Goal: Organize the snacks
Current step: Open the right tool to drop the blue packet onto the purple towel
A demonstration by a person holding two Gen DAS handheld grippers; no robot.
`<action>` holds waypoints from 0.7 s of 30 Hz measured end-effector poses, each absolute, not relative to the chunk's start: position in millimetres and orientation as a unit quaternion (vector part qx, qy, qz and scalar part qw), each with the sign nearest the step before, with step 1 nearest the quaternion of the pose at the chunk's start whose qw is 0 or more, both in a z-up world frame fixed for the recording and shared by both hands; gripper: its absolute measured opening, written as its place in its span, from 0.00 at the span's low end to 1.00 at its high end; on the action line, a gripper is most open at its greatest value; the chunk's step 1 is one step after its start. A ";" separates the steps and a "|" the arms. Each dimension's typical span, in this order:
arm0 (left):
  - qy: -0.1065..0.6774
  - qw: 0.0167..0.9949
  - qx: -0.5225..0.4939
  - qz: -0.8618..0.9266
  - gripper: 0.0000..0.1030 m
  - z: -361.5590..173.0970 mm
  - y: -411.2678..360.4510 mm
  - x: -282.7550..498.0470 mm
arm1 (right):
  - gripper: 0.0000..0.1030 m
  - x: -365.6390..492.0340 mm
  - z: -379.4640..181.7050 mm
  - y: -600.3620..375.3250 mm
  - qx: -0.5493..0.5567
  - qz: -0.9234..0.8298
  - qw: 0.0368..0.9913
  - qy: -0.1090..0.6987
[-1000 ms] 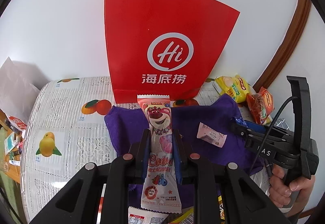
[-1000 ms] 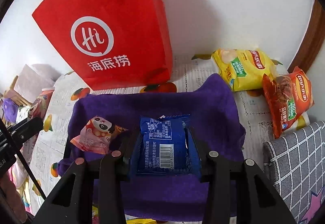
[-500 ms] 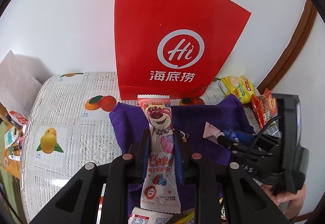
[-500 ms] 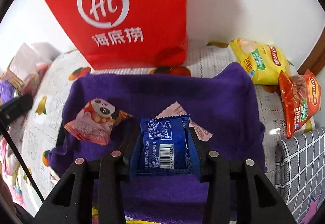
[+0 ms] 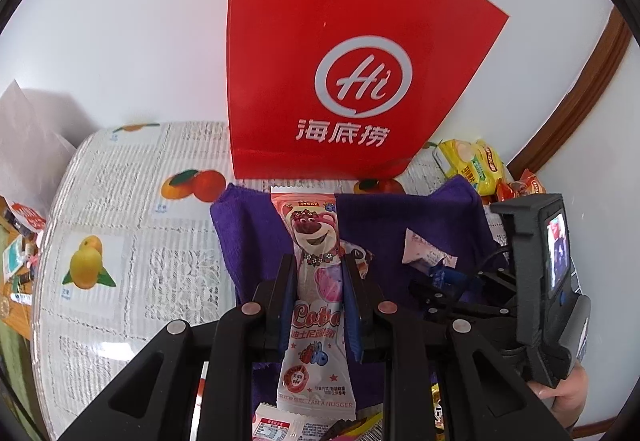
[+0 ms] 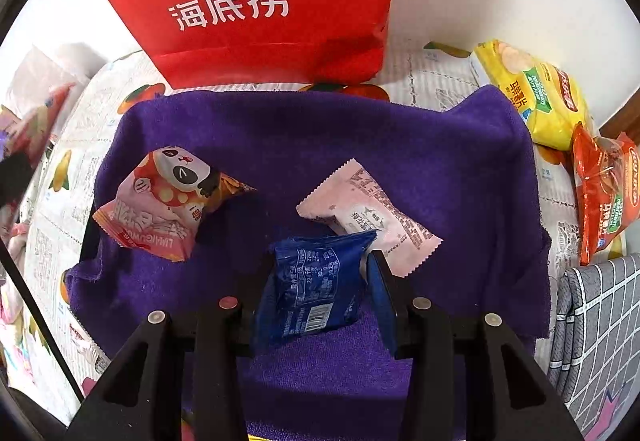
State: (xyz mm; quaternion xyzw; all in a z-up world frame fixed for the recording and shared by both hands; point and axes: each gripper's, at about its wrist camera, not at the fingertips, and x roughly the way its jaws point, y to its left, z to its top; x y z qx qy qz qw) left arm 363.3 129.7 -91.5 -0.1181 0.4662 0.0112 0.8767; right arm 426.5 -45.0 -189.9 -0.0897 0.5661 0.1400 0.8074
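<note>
The left hand-held gripper [image 5: 320,281] pinches the tall Lotso bear packet [image 5: 316,281] upright above the purple towel [image 6: 400,145], while the right hand-held gripper [image 6: 320,273], jaws spread, apparently releases the blue wafer packet [image 6: 316,281] beside the pink packet [image 6: 376,209], likely gathering snacks there.

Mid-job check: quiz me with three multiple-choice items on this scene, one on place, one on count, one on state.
1. The panda packet lies: A in a bowl; B on the purple cloth; C on the floor.
2. Chip bags right of the cloth: A one; B four; C two.
3. The left gripper is: A shut on the bear packet; B open; C out of view.
B, it rests on the cloth; C, the yellow chip bag and the orange chip bag; A, both fingers press its sides.
</note>
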 end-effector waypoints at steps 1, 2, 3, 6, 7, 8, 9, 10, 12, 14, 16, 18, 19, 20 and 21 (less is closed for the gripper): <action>0.470 0.874 -0.120 0.011 0.22 -93.7 129.6 364.4 | 0.42 427.0 -189.3 -45.8 -0.090 0.140 0.807 0.567; 0.472 0.873 -0.120 0.010 0.22 -95.0 129.3 364.3 | 0.43 427.0 -187.9 -46.4 -0.089 0.141 0.808 0.566; 0.475 0.872 -0.119 0.011 0.22 -96.6 128.9 364.7 | 0.43 427.5 -186.9 -46.0 -0.087 0.141 0.809 0.564; 0.482 0.868 -0.120 0.010 0.22 -100.6 127.3 366.1 | 0.46 425.0 -174.7 -50.6 -0.082 0.143 0.816 0.554; 0.485 0.866 -0.122 0.009 0.22 -102.7 126.7 367.1 | 0.48 423.3 -169.2 -52.4 -0.082 0.143 0.821 0.547; 0.488 0.864 -0.126 0.007 0.22 -104.8 126.5 367.9 | 0.51 421.9 -164.2 -54.1 -0.084 0.142 0.825 0.540; 0.493 0.860 -0.131 0.003 0.22 -107.8 125.8 369.3 | 0.52 420.3 -158.9 -55.7 -0.087 0.139 0.831 0.531; 0.497 0.858 -0.133 0.000 0.22 -110.3 125.1 370.9 | 0.54 418.2 -152.6 -58.2 -0.091 0.133 0.838 0.521; 0.507 0.851 -0.140 -0.006 0.22 -116.6 124.1 374.1 | 0.54 415.6 -141.9 -65.4 -0.093 0.120 0.850 0.505; 0.516 0.845 -0.144 -0.008 0.22 -122.2 123.0 376.7 | 0.54 414.6 -133.7 -72.1 -0.086 0.116 0.856 0.497; 0.524 0.839 -0.146 -0.008 0.22 -127.7 121.3 378.9 | 0.55 414.5 -127.5 -79.4 -0.074 0.115 0.860 0.492; 0.529 0.836 -0.146 -0.007 0.22 -130.6 120.0 379.3 | 0.55 414.9 -123.4 -83.9 -0.064 0.113 0.863 0.489; 0.532 0.835 -0.144 -0.006 0.22 -131.8 118.3 379.5 | 0.55 415.1 -121.6 -86.1 -0.060 0.113 0.864 0.487; 0.533 0.834 -0.141 -0.004 0.22 -132.1 117.2 379.3 | 0.54 414.8 -121.5 -86.6 -0.058 0.113 0.864 0.487; 0.536 0.833 -0.135 0.000 0.22 -132.6 115.9 378.7 | 0.55 414.5 -121.2 -86.7 -0.058 0.113 0.864 0.487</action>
